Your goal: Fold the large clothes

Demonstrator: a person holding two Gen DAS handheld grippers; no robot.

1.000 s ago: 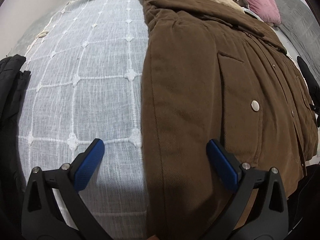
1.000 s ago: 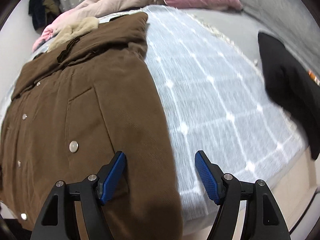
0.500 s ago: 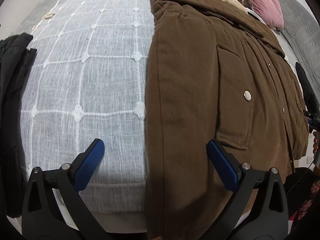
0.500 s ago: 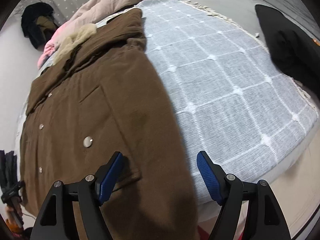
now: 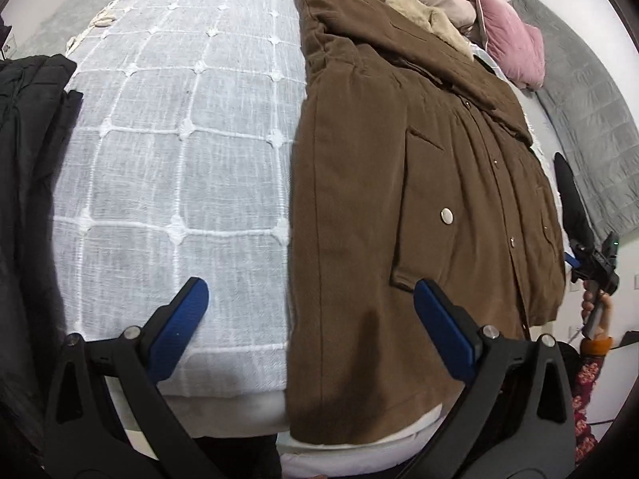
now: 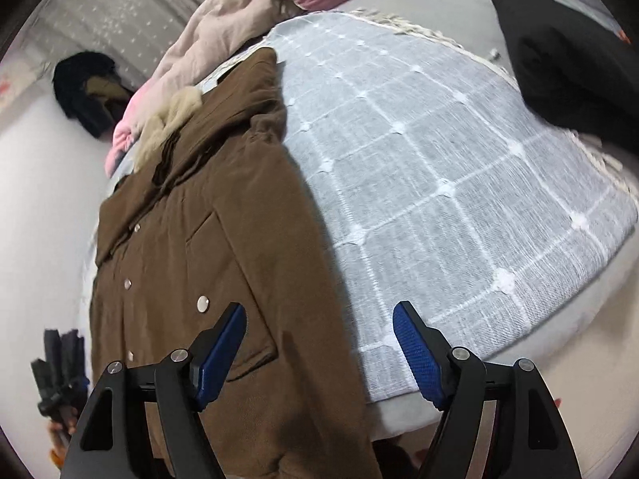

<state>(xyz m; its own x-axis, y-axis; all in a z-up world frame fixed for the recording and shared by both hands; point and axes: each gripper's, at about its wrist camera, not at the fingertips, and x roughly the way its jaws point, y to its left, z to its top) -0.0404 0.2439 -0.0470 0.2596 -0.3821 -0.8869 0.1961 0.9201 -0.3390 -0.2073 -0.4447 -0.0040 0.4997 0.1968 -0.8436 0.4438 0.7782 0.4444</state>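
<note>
A large brown coat (image 5: 399, 183) with snap buttons and a fur-trimmed hood lies flat on the bed, hem hanging over the near edge. It also shows in the right wrist view (image 6: 207, 263). My left gripper (image 5: 307, 331) is open and empty, above the coat's left edge near the hem. My right gripper (image 6: 319, 349) is open and empty, above the coat's right edge near the hem. The right gripper also shows at the far right of the left wrist view (image 5: 595, 263).
A white checked bedspread (image 5: 179, 151) covers the bed. A black garment (image 5: 24, 167) lies at the left side, also seen in the right wrist view (image 6: 567, 60). Pink pillow (image 5: 515, 48) and pale bedding (image 6: 215, 40) sit beyond the hood.
Both grippers have pulled back toward the foot of the bed and risen; the coat's hem and the bed's edge have come into view. The coat has not moved.
</note>
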